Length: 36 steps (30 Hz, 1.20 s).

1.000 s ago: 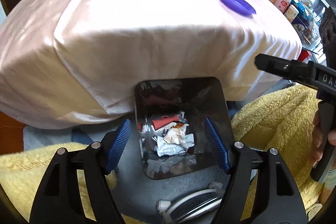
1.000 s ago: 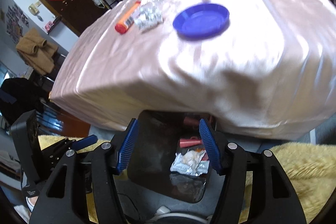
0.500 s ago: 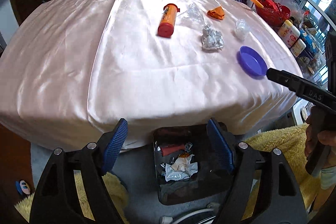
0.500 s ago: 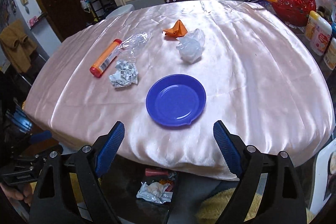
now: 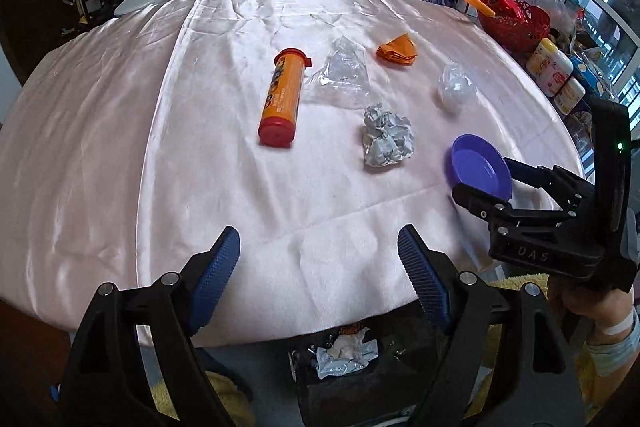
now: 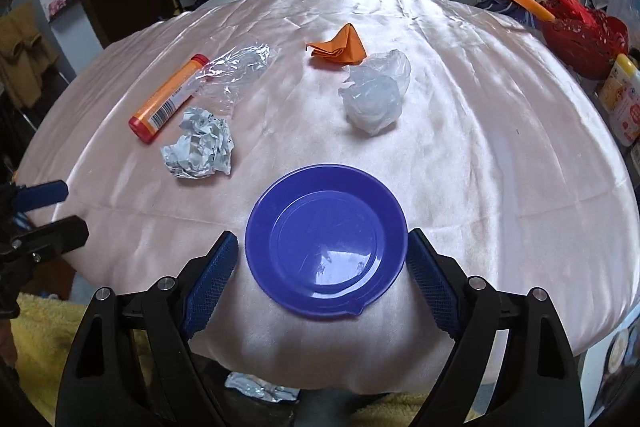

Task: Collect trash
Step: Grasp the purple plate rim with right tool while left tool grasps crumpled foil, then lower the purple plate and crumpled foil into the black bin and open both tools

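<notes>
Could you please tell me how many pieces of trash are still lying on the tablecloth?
5: orange tube far left, clear wrapper beside it, crumpled foil in front, orange paper at the back, white plastic bag centre. None seems hidden.

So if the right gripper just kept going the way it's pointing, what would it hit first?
Probably the blue plate: it lies straight ahead between the open right gripper's fingers, on the tablecloth. How far above it the gripper is, I cannot tell.

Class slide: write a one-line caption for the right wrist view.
Open right gripper poised over a blue plate on the pink tablecloth, with crumpled foil beyond.
</notes>
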Available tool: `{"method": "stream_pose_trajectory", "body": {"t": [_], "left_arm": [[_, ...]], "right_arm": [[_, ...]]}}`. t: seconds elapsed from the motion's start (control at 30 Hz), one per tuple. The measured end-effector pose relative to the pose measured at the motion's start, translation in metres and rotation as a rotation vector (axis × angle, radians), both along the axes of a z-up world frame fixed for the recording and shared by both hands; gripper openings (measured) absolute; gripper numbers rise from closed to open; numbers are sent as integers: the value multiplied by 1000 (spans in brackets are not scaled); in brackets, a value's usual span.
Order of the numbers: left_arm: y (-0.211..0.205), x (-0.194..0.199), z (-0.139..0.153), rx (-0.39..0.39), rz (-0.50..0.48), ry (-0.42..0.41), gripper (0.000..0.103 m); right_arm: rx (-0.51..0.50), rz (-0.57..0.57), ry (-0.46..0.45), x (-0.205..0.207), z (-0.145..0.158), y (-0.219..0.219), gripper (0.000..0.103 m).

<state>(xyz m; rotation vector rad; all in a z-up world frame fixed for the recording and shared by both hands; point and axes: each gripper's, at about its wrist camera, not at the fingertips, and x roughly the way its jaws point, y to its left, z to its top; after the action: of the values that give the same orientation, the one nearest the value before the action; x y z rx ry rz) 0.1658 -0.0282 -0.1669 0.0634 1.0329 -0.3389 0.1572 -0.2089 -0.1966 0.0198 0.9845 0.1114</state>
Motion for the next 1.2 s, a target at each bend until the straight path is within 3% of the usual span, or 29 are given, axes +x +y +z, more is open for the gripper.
{"method": "stream_pose_trajectory", "body": {"t": [0.03, 0.13, 0.4, 0.6, 0.83, 1.03, 1.2], "left_arm": [[-3, 4, 0, 0, -5, 0, 77], [-13, 15, -1, -5, -18, 2, 77], [-51, 43, -12, -13, -72, 15, 74], [-67, 58, -27, -12, -84, 36, 61], [-70, 63, -29, -2, -96, 15, 28], [-61, 52, -21, -28, -87, -6, 11], [-48, 26, -9, -16, -77, -36, 10]], "right_arm": [[-33, 4, -8, 1, 0, 1, 79], [-11, -7, -10, 3, 1, -7, 79], [158, -67, 2, 10, 5, -40, 78], [176, -61, 2, 10, 5, -43, 78], [165, -47, -7, 8, 4, -42, 78], [196, -56, -18, 1, 5, -46, 78], [218, -54, -34, -9, 10, -46, 78]]}}
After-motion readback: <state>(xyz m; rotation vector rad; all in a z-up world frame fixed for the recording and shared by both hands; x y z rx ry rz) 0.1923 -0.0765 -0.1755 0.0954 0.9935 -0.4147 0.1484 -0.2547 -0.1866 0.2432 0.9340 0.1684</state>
